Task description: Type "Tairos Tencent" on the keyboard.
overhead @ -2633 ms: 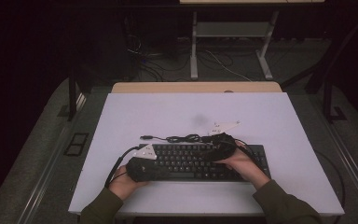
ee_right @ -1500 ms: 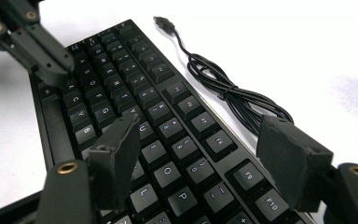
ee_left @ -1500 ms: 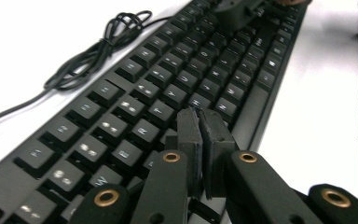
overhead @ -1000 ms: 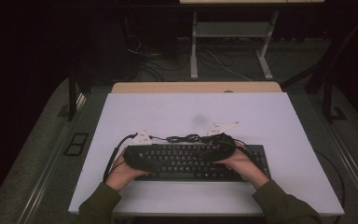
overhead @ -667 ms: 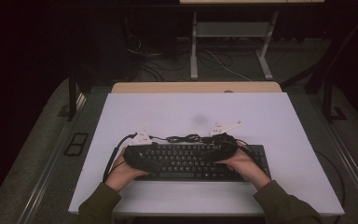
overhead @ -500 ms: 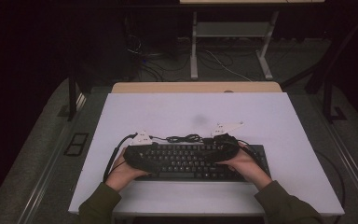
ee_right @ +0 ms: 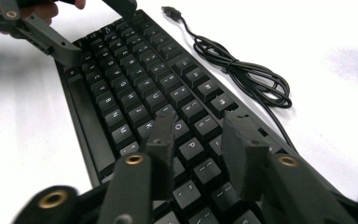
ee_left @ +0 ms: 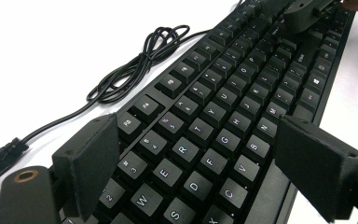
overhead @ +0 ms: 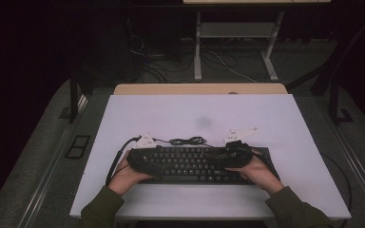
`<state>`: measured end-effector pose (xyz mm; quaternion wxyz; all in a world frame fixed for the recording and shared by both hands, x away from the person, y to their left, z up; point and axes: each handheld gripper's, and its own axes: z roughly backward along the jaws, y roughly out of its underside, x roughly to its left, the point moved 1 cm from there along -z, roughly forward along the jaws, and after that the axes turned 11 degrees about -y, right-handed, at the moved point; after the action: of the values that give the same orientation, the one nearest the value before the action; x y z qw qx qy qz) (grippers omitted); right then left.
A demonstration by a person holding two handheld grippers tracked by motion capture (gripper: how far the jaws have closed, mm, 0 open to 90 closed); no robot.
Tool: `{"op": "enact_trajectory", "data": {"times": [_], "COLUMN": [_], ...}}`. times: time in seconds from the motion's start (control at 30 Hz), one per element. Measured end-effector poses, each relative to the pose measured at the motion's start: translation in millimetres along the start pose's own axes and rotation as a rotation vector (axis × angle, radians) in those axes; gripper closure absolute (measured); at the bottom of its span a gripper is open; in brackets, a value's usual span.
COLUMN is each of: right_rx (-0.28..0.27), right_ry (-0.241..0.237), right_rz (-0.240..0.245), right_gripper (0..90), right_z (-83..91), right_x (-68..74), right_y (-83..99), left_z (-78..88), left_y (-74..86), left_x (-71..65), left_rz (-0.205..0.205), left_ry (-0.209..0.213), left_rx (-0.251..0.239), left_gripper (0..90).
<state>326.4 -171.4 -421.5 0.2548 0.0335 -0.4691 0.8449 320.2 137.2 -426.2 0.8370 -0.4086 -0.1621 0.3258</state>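
A black keyboard (overhead: pixel 197 164) lies flat near the front edge of the white counter (overhead: pixel 275 118), its bundled cable (overhead: pixel 186 141) coiled just behind it. The left hand-held gripper (ee_left: pixel 205 172) hangs over the keyboard's left end with its jaws spread wide across the keys, straddling its whole depth without pressing on it. The right hand-held gripper (ee_right: pixel 198 140) sits over the right end; its jaws have just been closing and stand narrow above the keys, with a few keycaps showing in the gap and nothing grasped.
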Motion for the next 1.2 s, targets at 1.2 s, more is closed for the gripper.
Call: {"op": "enact_trajectory", "data": {"times": [1.2], "right_rx": [0.096], "right_ry": [-0.043], "right_rz": [0.001], "right_gripper": [88.5], "right_z": [21.6], "right_x": [2.7], "right_y": [38.5], "left_z": [1.1], "left_y": [0.3], "left_x": [2.0], "left_rz": [-0.001], "left_ry": [-0.009], "left_rx": [-0.003], "left_gripper": [14.2]}}
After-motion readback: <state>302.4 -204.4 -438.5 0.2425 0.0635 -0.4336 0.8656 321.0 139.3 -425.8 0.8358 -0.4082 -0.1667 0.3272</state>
